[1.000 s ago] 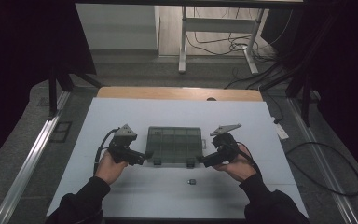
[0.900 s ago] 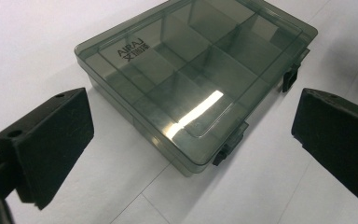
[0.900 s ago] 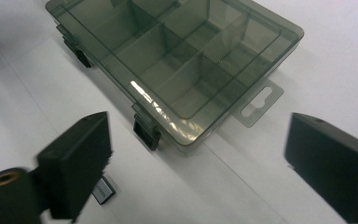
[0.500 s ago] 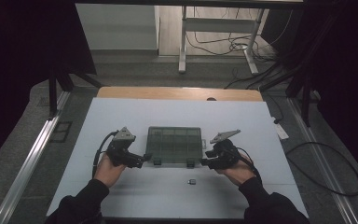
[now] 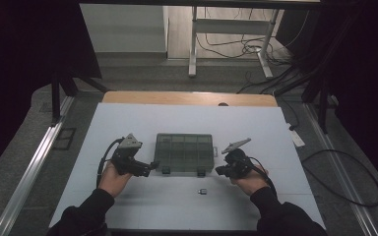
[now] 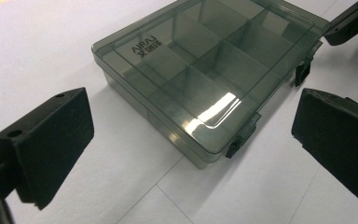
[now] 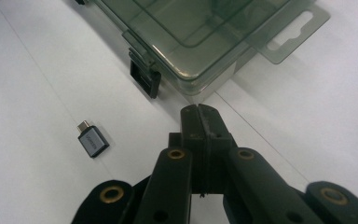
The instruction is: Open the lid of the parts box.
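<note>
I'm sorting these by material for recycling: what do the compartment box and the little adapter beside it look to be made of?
Compartment box: apparently smoky, see-through hard plastic with a glossy finish; its dividers show through the lid, which mirrors a bright glare. Its latches look like opaque black plastic.
Adapter: grey, matt-looking body with a shiny metal plug end; metal or plastic shell, I cannot tell.

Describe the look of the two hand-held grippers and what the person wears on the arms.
Both are black. The left hand-held gripper has broad, flat rectangular pads with small holes; the right hand-held gripper shows brass-ringed pivot holes on its linkage. Each carries a grey three-cornered plate and trails a black cable. The person wears dark long sleeves.
</note>
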Motion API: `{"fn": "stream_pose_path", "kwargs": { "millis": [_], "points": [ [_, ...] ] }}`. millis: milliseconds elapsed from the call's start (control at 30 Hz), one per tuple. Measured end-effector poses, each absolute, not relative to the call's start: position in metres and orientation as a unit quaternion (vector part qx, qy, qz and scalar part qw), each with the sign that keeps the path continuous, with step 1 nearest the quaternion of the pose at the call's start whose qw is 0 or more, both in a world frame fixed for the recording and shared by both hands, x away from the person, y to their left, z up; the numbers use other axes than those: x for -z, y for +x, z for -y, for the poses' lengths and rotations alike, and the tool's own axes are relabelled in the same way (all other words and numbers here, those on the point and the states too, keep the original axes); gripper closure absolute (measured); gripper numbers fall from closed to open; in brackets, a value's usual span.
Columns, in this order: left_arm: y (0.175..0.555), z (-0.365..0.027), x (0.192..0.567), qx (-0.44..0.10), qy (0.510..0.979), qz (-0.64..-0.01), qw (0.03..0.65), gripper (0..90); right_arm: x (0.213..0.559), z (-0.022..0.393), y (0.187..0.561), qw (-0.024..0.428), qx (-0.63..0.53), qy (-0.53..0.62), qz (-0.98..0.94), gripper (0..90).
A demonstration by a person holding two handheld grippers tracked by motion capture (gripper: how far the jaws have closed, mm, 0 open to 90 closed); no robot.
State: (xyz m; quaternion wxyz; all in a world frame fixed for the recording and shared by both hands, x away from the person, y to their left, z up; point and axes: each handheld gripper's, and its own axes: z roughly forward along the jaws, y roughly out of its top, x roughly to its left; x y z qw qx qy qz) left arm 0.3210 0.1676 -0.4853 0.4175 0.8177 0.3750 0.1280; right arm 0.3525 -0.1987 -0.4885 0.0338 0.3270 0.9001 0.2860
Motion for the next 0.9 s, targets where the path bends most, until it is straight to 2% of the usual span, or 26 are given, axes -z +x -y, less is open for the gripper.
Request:
{"fn": "stream_pose_path", "kwargs": {
  "millis": [433,900],
  "points": [
    [0.322,-0.167,0.486,-0.119,0.816,-0.376,0.423,0.0,0.505,0.19,0.358,0.032,-0.258,0.331,-0.907,88.9],
    [0.322,-0.167,0.486,-0.121,0.819,-0.372,0.42,0.0,0.502,0.19,0.358,0.03,-0.271,0.333,-0.902,88.9]
  ]
}}
